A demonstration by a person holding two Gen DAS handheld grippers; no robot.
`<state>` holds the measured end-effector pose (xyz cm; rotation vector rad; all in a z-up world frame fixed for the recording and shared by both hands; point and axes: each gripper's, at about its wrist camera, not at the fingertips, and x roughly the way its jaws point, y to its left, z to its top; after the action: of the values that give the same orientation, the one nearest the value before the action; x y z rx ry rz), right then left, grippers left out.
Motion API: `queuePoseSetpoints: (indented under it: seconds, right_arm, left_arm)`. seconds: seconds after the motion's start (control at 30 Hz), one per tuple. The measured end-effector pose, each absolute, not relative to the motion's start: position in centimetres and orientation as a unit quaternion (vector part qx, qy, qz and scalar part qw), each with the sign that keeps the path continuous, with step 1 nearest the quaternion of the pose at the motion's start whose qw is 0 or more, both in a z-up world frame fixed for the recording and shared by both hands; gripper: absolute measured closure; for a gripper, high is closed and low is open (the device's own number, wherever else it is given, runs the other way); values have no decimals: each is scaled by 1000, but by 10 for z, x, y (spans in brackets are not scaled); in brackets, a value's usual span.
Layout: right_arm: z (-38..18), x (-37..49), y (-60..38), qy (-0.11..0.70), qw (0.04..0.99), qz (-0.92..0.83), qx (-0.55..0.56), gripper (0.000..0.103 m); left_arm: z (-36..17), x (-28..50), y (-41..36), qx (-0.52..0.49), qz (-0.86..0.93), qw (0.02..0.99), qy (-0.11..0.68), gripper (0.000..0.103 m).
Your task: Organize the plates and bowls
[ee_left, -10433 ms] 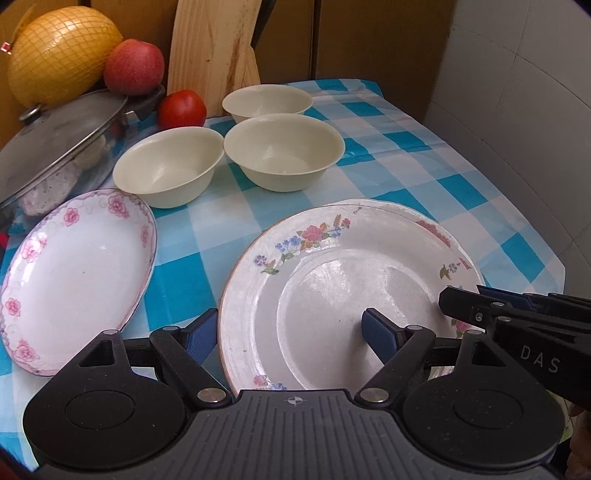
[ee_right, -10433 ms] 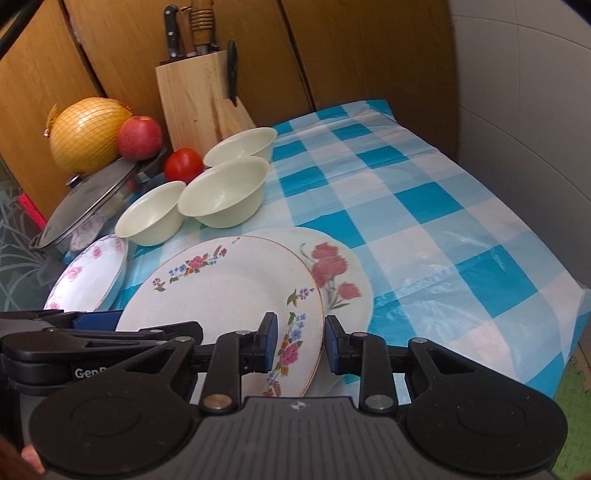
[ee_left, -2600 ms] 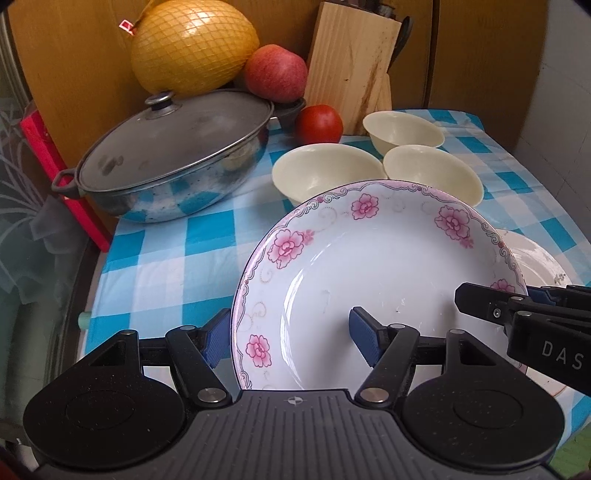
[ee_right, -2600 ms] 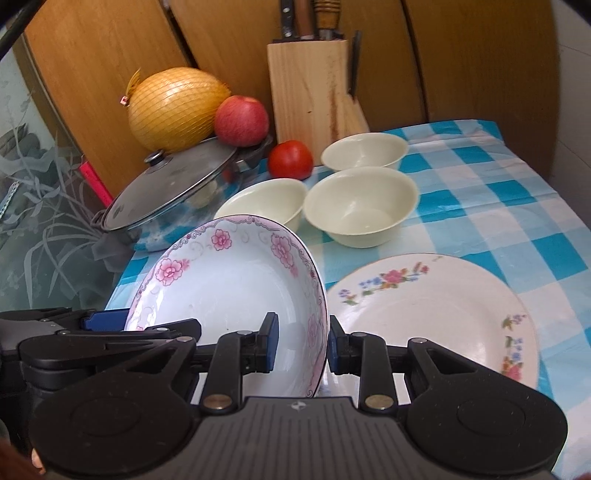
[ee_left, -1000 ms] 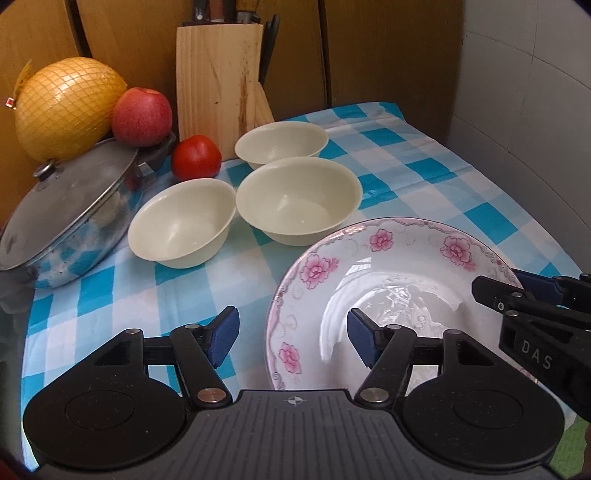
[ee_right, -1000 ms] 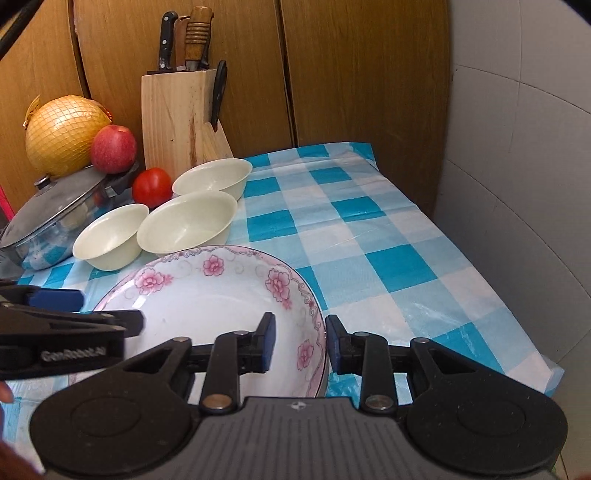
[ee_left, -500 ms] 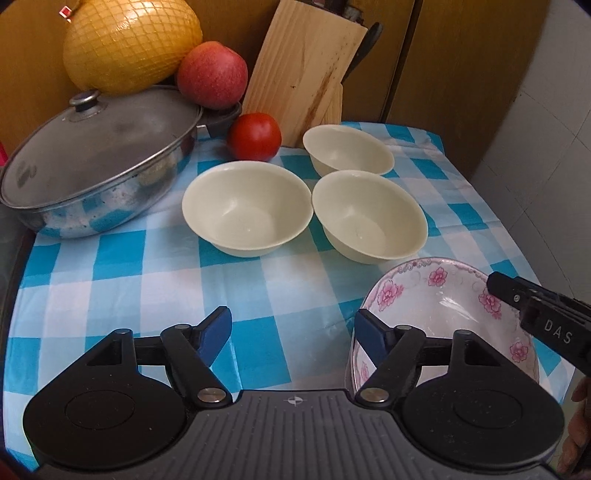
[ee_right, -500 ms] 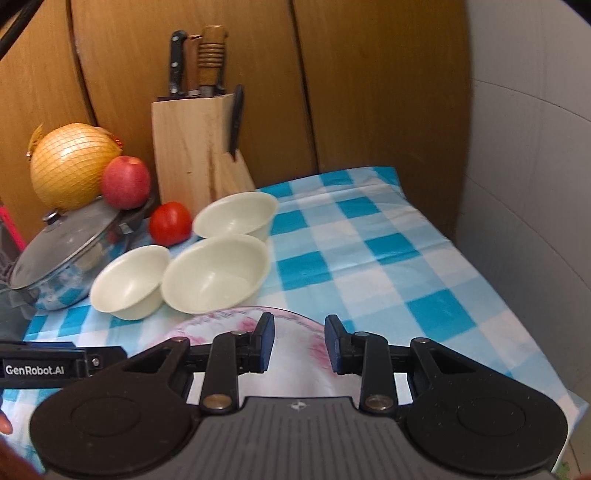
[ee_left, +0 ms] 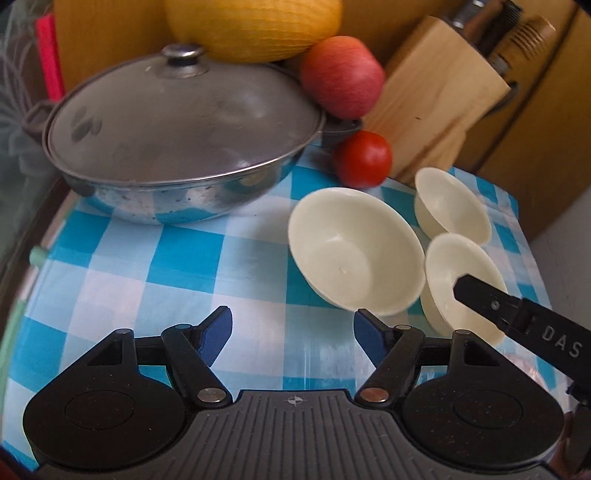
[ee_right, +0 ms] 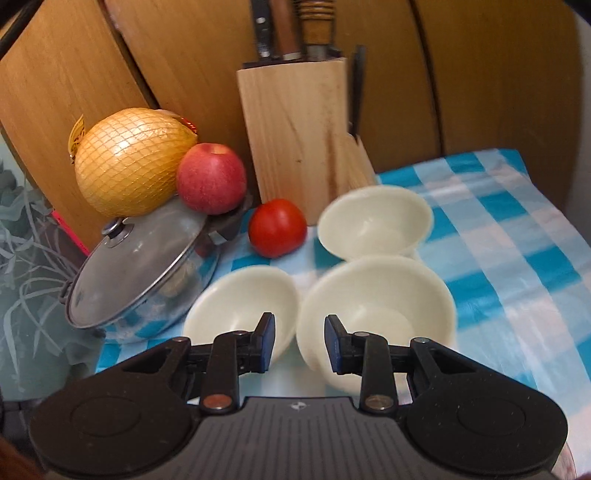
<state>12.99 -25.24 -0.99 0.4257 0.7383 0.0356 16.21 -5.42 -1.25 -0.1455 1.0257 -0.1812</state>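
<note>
With nothing between its blue pads, the left gripper (ee_left: 293,334) hangs spread and empty over bare checked tablecloth (ee_left: 147,273), likely free to take a bowl. The right gripper (ee_right: 299,341) is narrowly parted, also empty, before the nearest cream bowl (ee_right: 376,306). Only the left wrist view shows a plate edge (ee_left: 532,369) at lower right; only the right shows knives (ee_right: 288,29) clearly.

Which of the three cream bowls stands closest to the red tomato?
The far bowl, beside the knife block. The tomato sits just left of it, while the other two bowls stand nearer the camera.
</note>
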Motion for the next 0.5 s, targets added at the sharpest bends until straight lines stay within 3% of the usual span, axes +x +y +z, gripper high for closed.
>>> queuePoseSetpoints:
  seconds: [0.37, 0.43, 0.5]
  right_arm:
    - [-28, 212, -230, 377, 917, 30, 128, 75]
    - [-34, 221, -227, 396, 909, 39, 126, 75]
    - [-39, 224, -224, 411, 902, 47, 119, 78]
  left_arm:
    - [-25, 190, -64, -75, -72, 868, 485, 23]
    - [-32, 197, -69, -70, -64, 865, 492, 27]
    - [-38, 199, -69, -71, -63, 857, 506, 37]
